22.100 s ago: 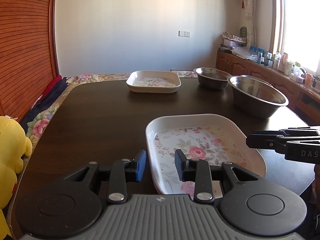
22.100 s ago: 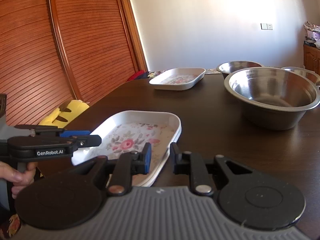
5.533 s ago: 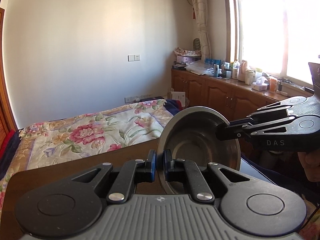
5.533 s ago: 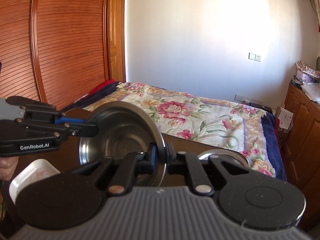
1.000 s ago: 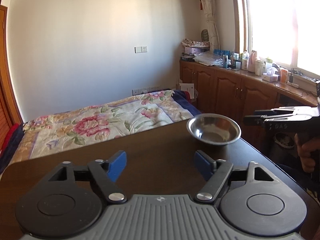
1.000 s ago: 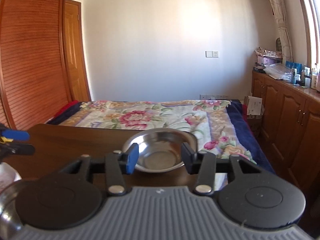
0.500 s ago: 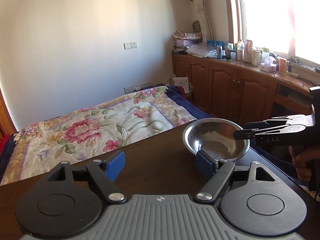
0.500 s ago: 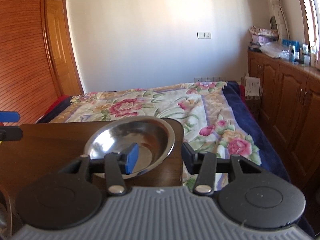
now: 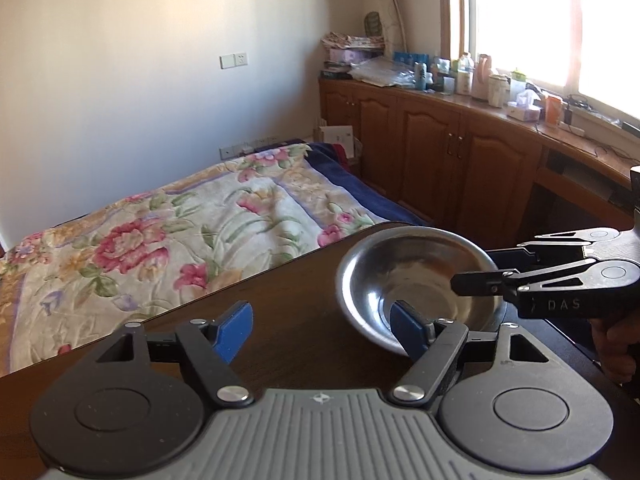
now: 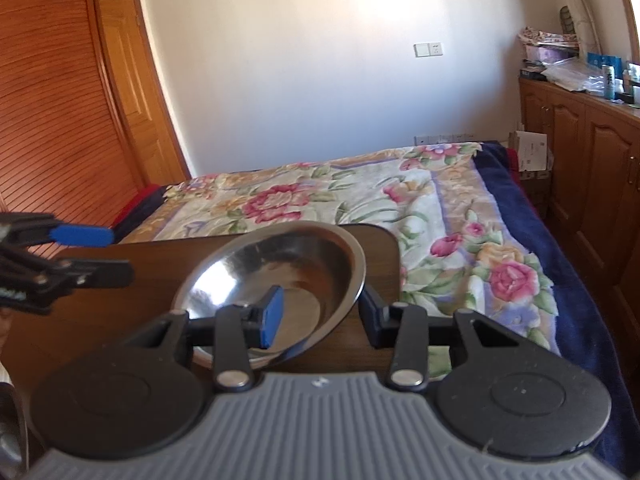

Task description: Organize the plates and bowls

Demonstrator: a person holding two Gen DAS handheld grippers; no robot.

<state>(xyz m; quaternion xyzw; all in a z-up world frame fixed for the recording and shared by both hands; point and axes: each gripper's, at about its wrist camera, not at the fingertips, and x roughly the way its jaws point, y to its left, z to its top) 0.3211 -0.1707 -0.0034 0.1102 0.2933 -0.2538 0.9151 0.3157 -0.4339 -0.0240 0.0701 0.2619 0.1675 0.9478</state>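
right gripper (image 10: 320,314) is closing over the steel bowl (image 10: 280,280) rim, not yet clamped; left gripper (image 9: 320,326) gapes empty. seat the rim deep before lifting.

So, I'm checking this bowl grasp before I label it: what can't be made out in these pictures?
Right wrist view: the steel bowl has its near rim hidden behind the right gripper, whose jaws are closing around the far-side rim. Pad contact is unclear.
Right wrist view: a shiny sliver is cut off by the left edge and can't be identified.
Left wrist view: the counter bottles are too small to read.
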